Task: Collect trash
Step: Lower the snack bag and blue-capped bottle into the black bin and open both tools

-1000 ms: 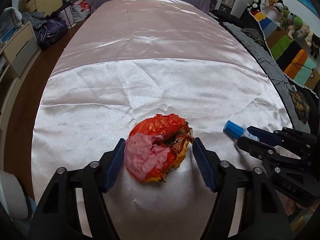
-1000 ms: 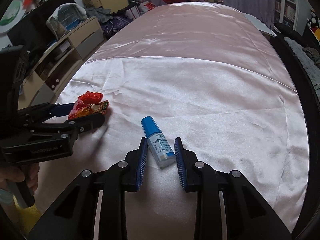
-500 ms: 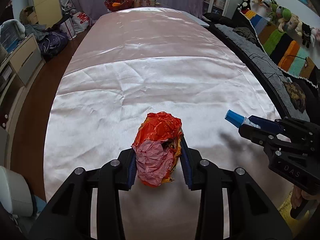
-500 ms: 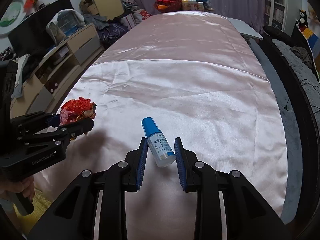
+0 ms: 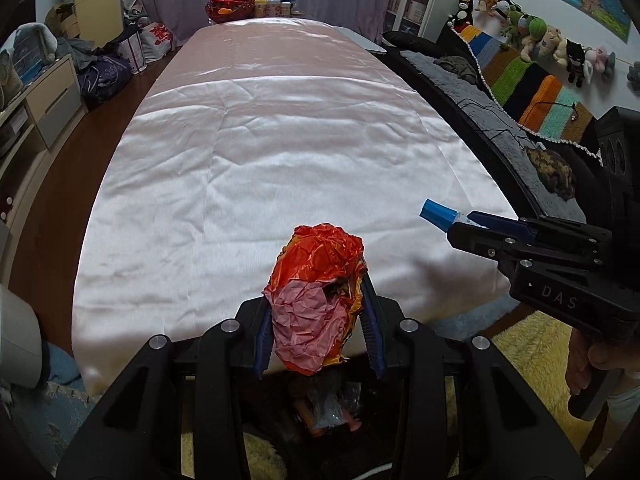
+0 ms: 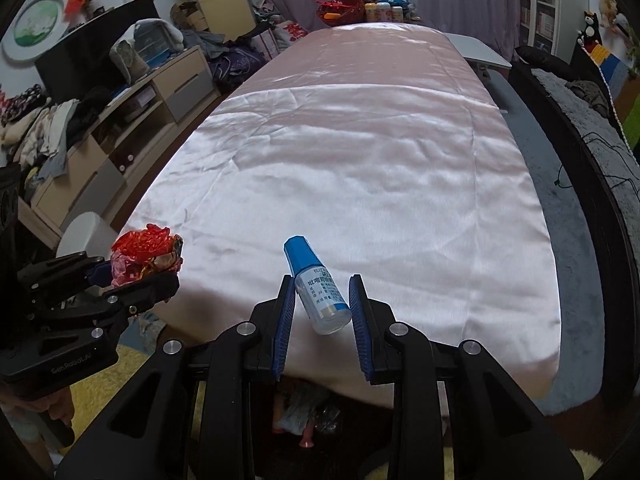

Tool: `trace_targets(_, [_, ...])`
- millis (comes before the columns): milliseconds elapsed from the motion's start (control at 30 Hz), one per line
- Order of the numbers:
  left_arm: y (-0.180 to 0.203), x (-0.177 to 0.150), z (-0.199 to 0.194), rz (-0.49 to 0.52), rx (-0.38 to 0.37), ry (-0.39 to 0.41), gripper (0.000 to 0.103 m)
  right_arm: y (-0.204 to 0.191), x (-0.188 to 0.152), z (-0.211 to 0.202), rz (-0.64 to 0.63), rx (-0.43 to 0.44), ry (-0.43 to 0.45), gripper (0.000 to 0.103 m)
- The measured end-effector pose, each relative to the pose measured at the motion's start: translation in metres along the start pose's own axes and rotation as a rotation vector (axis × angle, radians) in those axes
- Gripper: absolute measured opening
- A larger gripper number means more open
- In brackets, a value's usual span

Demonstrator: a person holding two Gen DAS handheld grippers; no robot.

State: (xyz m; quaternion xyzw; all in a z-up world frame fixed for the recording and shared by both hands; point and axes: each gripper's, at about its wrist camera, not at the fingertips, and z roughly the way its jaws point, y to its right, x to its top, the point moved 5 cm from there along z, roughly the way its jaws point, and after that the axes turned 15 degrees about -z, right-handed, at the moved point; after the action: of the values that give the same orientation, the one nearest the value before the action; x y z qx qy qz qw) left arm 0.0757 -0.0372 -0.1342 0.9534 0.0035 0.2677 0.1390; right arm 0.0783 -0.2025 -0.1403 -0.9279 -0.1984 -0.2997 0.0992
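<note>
A crumpled red, orange and pink wrapper [image 5: 316, 264] is squeezed between the blue pads of my left gripper [image 5: 316, 316], which is shut on it and holds it above the near edge of the pink satin table [image 5: 280, 140]. From the right wrist view the same wrapper [image 6: 148, 248] shows in the left gripper [image 6: 132, 276]. My right gripper [image 6: 321, 280] is shut on a small clear bottle with a blue cap [image 6: 320, 292], cap pointing away. Below both grippers a dark bin with trash [image 5: 328, 404] sits under the table edge.
A red basket and several bottles [image 5: 248, 2] stand at the table's far end. A dark sofa with a striped blanket [image 5: 540, 92] runs along the right. A low cabinet piled with clothes [image 6: 120, 128] lines the left. A yellow rug [image 5: 532, 352] covers the near floor.
The left jaws closed on the wrapper. Both grippers lifted their items and drew back from the middle of the table to its near edge, over the bin.
</note>
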Motion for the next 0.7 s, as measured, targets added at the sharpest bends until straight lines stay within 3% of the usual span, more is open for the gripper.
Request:
trace_targets(333, [-0.004,-0.092,-0.006,-0.007,-0.013,-0.083,0.036,-0.039,-0.082,-0.011,0.034,0.064,-0.074,0.029])
trace_targets(500, [-0.015,-0.135,0.022,-0.006,0.007,-0.17,0.036,-0.051,-0.113,0.011,0.035,0.06,-0.153,0.029])
trace_targets(700, [-0.027,-0.158,0.048,-0.037,0.034,-0.25,0.036,-0.054,-0.137,0.043,0.086,0.093,-0.25,0.029])
